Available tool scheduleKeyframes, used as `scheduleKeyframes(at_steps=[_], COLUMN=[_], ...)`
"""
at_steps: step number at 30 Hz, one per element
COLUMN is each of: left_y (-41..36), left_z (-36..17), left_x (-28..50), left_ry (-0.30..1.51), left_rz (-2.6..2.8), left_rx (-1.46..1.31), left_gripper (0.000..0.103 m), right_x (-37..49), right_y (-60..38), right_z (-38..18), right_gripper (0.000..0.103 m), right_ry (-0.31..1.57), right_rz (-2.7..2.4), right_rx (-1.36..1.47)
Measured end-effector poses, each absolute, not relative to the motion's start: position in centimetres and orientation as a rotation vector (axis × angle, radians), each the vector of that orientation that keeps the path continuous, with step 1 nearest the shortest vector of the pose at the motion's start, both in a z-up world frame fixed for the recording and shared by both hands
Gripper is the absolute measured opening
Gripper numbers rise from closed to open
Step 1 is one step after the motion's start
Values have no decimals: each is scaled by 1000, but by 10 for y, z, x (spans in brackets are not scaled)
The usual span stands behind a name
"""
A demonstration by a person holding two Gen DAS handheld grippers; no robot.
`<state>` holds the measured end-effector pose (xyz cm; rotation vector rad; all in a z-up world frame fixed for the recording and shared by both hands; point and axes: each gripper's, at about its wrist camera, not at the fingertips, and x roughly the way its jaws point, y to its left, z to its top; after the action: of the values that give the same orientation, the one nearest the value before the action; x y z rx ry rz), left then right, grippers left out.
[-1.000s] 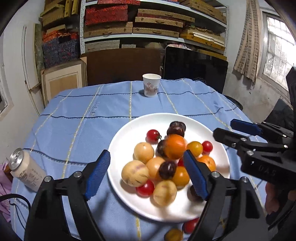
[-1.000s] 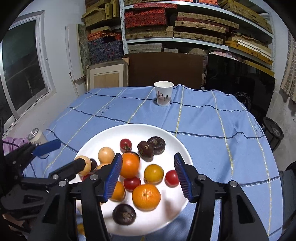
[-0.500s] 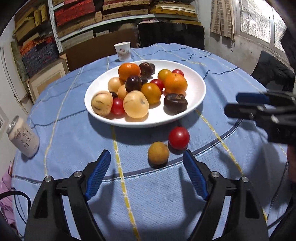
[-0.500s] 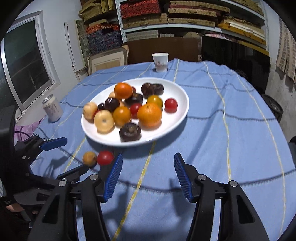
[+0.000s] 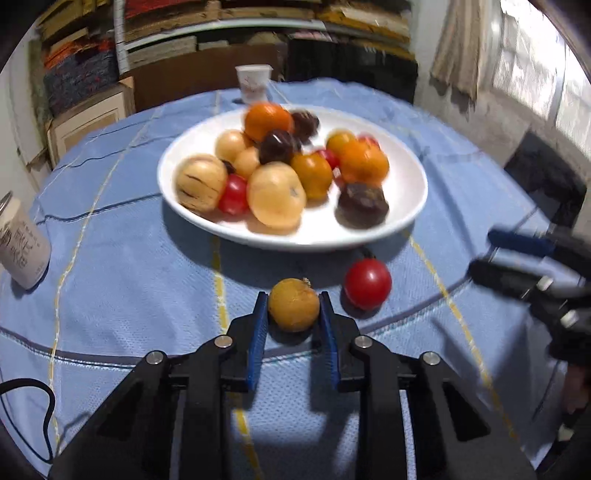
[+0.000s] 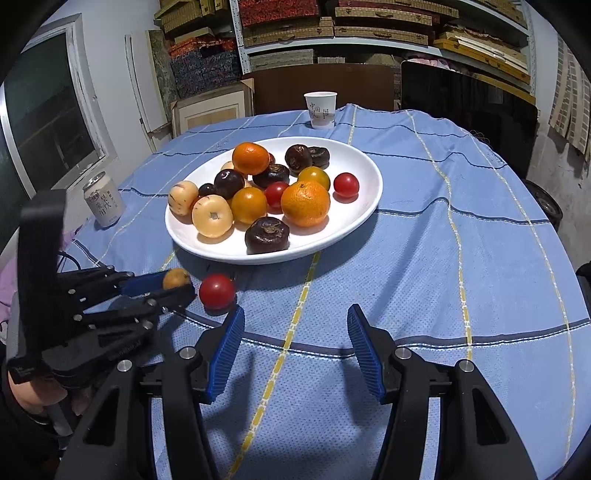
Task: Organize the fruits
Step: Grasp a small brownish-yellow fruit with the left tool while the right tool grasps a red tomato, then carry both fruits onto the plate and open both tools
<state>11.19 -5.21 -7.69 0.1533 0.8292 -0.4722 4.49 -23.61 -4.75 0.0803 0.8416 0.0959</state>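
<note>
Yellow fruit (image 5: 293, 304) sitting off the plate (image 5: 402, 218); left hand-held gripper (image 5: 291, 314) clamping it, likely for returning; right hand-held gripper (image 6: 295, 347) hovering half-open, empty.

looks like a cluttered storeroom or back room that doubles as an eating spot. metal shelves (image 6: 369, 29) along the back wall are stacked with flat woven and fabric-covered boxes, with framed boards (image 6: 210, 107) leaning on the wall underneath. rough plaster walls, a window (image 6: 48, 110) on one side. in the middle there's a round surface under a blue checked cloth (image 6: 443, 221), carrying a white plate (image 6: 369, 199) of fruit, a paper cup (image 6: 320, 109) and a drink can (image 6: 103, 201). homey, not a lab.
</note>
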Motion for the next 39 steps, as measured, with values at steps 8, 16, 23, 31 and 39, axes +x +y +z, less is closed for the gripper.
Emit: scheduleKeyframes(at_steps=[8,16,23,31,39], left_y=[-19,-14,-13,-15,-50], left_z=[-55,-51,-52,-49,-16], left_x=[111,113,114,109,124], left_ry=[719,725,733,734,727], left_rz=[-397,-401,-402,-423,-487], left_rx=[27,15,14,18,70], left_gripper=[26,26,26,26,26], right_x=[62,95,90,62,88], right_y=[-199,-170,-158,-188,-227], right_z=[-55,-69,-74,-60,-12], right_gripper=[59,57,30,30,30], right_ry=[895,949,930,889,806], right_rz=[172,190,191,174,130], right_rx=[35,5,-71,-66,-45])
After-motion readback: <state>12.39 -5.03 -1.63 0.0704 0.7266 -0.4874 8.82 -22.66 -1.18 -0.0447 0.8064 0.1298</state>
